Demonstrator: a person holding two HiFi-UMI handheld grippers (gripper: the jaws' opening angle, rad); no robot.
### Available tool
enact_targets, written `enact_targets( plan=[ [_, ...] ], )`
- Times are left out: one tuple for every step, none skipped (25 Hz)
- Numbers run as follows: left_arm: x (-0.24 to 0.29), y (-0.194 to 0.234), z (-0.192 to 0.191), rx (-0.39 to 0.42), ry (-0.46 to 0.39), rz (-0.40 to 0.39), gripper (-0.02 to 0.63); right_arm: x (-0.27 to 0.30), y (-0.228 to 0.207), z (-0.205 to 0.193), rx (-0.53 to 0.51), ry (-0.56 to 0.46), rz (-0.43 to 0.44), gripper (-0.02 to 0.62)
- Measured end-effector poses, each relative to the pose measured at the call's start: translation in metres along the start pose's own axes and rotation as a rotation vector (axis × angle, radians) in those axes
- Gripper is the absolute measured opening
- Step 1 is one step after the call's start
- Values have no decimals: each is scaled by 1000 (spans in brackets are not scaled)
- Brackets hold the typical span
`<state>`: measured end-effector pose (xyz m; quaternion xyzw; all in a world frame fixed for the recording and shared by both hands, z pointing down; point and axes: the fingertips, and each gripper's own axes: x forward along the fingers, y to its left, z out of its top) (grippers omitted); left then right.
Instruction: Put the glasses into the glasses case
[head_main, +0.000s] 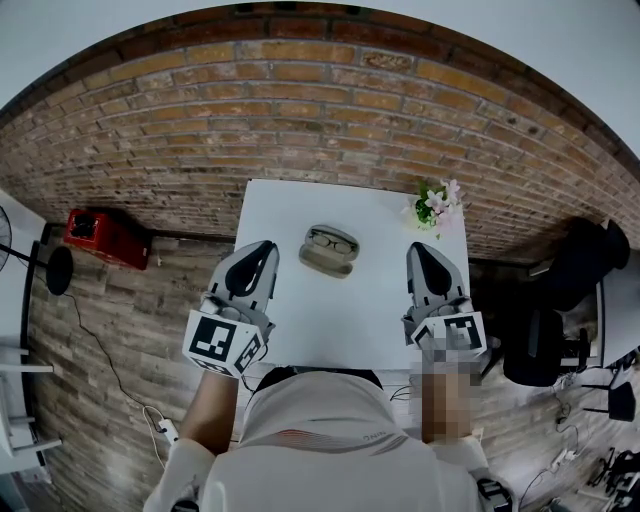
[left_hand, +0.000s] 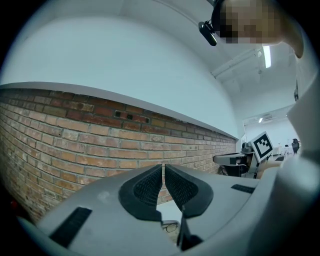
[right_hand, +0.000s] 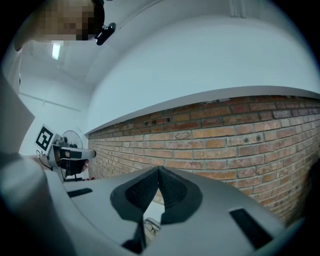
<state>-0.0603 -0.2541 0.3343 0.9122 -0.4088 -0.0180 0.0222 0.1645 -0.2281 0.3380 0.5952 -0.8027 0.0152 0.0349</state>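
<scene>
On the white table (head_main: 370, 300) an open tan glasses case (head_main: 327, 260) lies with dark-framed glasses (head_main: 331, 241) resting in its far half. My left gripper (head_main: 265, 247) is held above the table's left edge, left of the case, its jaws shut with nothing between them. At the table's right side my right gripper (head_main: 417, 250) is also shut and holds nothing. In the left gripper view the tips (left_hand: 163, 166) meet and a sliver of the glasses (left_hand: 170, 228) shows below them. In the right gripper view the glasses (right_hand: 151, 226) peek out under the closed tips (right_hand: 159, 169).
A small pot of pink and white flowers (head_main: 437, 207) stands at the table's far right corner. A brick wall (head_main: 300, 110) runs behind the table. A red box (head_main: 105, 236) sits on the floor at left, a black office chair (head_main: 560, 300) at right.
</scene>
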Motion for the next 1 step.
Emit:
enact_targets(
  plan=[
    [1,0,-1,-1,1,1,28,2,0,-3,5,13,-1,51]
  ],
)
